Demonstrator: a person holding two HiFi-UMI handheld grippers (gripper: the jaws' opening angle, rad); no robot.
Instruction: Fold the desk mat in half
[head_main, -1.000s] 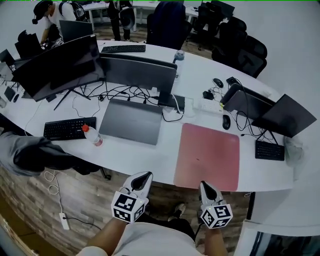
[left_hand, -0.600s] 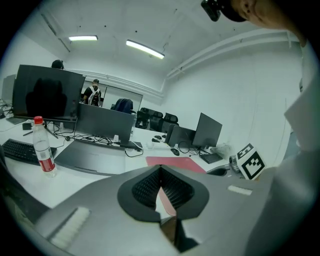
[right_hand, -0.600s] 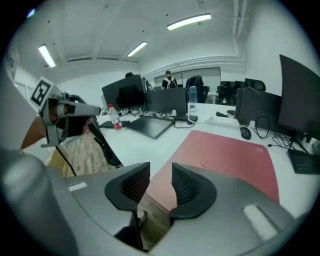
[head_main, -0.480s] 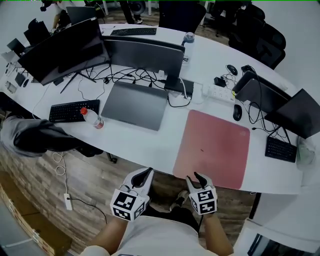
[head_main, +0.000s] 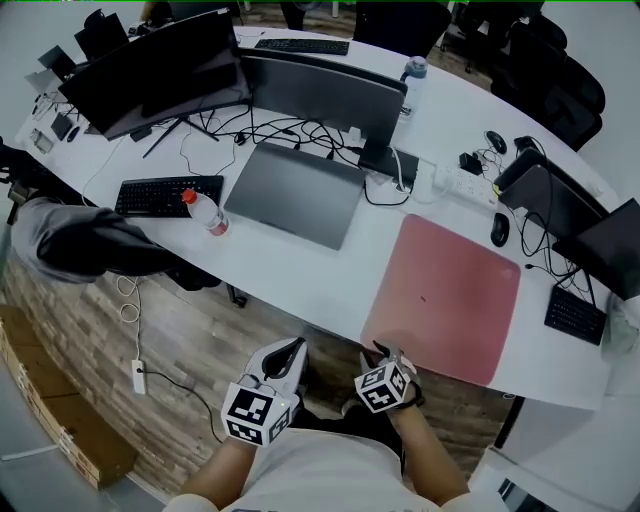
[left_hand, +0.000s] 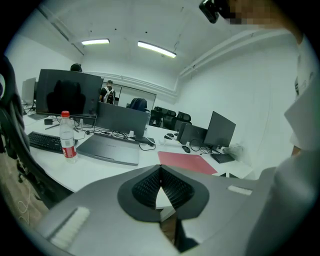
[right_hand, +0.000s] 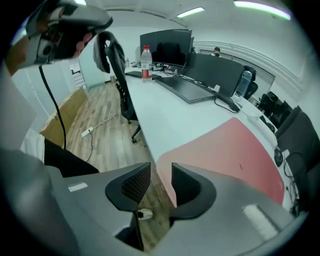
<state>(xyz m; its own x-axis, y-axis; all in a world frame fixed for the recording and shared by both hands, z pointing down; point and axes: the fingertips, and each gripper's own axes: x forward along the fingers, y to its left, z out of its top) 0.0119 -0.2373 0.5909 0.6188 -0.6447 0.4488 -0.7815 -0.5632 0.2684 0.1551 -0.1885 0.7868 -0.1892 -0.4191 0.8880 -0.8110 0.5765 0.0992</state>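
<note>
The pink desk mat (head_main: 450, 295) lies flat on the white desk (head_main: 300, 275), to the right of centre. It also shows in the right gripper view (right_hand: 225, 150) and far off in the left gripper view (left_hand: 185, 162). My right gripper (head_main: 385, 352) hovers at the desk's front edge, just short of the mat's near left corner. Its jaws (right_hand: 161, 182) stand apart and are closing. The mat's corner shows through the gap, but the pads do not press on it. My left gripper (head_main: 290, 350) hangs below the desk edge, left of the mat, with its tips (left_hand: 160, 170) touching and nothing held.
A closed grey laptop (head_main: 295, 195) lies left of the mat, with a water bottle (head_main: 205, 212) and a keyboard (head_main: 165, 195) further left. Behind the mat are a mouse (head_main: 500, 230), a power strip (head_main: 465, 185) and cables. A black chair (head_main: 90, 245) stands at the left.
My right gripper has moved left and forward to the mat's near left corner, and its jaws have gone from shut to apart. The left gripper has hardly moved.
</note>
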